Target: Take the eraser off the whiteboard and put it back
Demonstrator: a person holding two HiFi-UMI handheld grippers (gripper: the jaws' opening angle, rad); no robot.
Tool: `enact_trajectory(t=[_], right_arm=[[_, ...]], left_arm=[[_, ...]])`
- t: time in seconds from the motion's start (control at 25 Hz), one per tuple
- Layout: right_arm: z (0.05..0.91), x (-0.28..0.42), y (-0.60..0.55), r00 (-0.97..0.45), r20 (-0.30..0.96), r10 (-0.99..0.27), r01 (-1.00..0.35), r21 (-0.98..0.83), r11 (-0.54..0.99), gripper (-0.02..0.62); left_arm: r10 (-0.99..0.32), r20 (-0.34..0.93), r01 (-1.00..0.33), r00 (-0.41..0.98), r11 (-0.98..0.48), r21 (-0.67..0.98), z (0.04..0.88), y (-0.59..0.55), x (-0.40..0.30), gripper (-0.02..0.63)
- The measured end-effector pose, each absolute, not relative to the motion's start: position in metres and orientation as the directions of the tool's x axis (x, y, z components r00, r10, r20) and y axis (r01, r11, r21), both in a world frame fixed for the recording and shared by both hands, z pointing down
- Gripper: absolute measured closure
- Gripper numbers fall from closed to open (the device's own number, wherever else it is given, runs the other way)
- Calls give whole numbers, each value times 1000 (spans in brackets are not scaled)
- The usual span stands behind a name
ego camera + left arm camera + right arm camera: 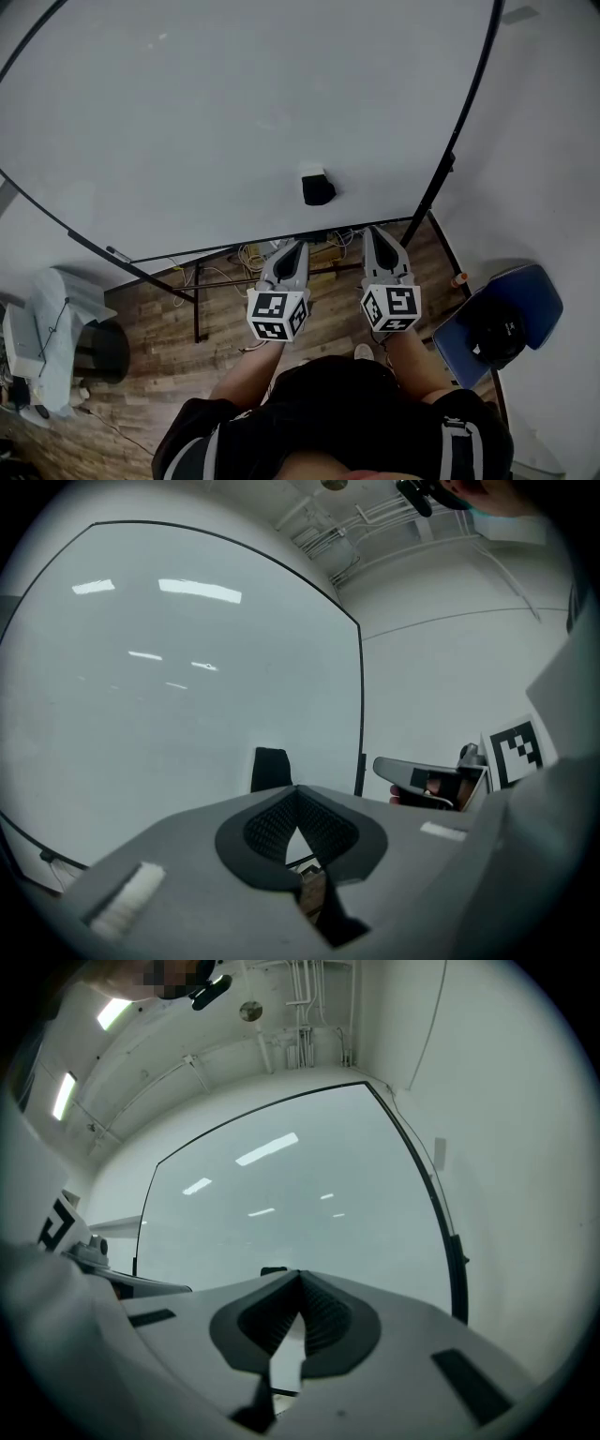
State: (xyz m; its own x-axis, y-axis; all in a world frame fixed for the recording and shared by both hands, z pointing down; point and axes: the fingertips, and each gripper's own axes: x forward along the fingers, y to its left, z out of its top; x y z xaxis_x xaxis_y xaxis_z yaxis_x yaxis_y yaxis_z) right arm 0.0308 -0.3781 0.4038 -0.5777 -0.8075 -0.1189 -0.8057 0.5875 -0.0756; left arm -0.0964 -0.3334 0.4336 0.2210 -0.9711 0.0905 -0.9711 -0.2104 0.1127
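Observation:
A black eraser (318, 187) clings to the big whiteboard (216, 122), low and right of its middle. Both grippers point level at the board, a short way in front of it and below the eraser. My left gripper (299, 246) is shut with nothing between its jaws; in the left gripper view the eraser (271, 768) stands just above and left of the jaw tips (298, 790). My right gripper (372, 232) is also shut and holds nothing. In the right gripper view only the eraser's top edge (274, 1269) peeks over the jaws (300, 1279).
The whiteboard's black frame (457, 141) and stand legs (197, 300) rise from a wooden floor with loose cables (248, 255). A blue chair (525, 300) carrying a black object is at the right. Grey equipment (56, 319) stands at the left.

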Motion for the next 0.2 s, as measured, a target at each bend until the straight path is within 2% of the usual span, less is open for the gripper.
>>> enact_trajectory(t=[0.2], right_arm=[[406, 24, -378, -586, -111, -803, -800, -76, 595, 590]], left_arm=[[-970, 96, -970, 224, -213, 115, 438, -333, -101, 597]])
